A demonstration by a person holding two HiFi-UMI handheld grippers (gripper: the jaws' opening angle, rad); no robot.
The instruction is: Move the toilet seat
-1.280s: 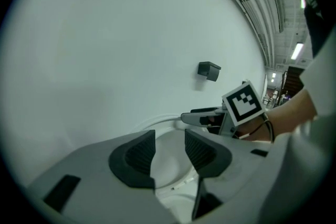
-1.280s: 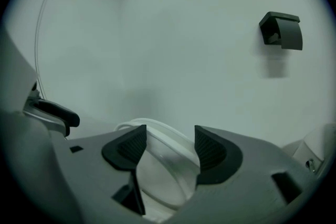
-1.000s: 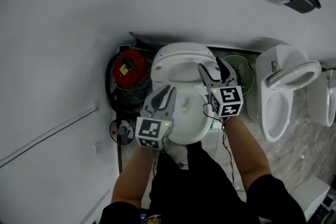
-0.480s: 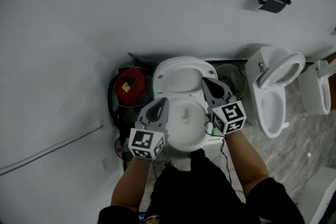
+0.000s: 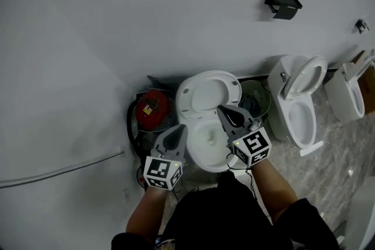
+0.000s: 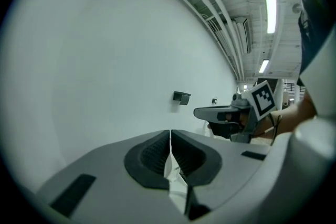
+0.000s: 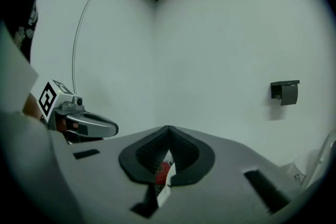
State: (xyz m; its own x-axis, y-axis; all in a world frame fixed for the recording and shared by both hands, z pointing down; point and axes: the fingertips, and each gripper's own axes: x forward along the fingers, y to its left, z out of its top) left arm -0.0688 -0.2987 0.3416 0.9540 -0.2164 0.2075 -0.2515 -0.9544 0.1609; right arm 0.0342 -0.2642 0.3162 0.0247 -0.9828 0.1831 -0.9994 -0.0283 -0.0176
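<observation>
Both closed: left hand-held gripper (image 5: 175,134), right hand-held gripper (image 5: 226,113); white wall (image 5: 146,9), marble floor (image 5: 343,146).

White toilet seat (image 5: 187,92) is up, tilted back toward the wall, behind the open bowl (image 5: 206,146).

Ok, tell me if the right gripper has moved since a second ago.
Yes. Against the raised white toilet seat, the right gripper has drawn back toward the person, from the seat's right edge to its hinge end, claw now shut.
</observation>
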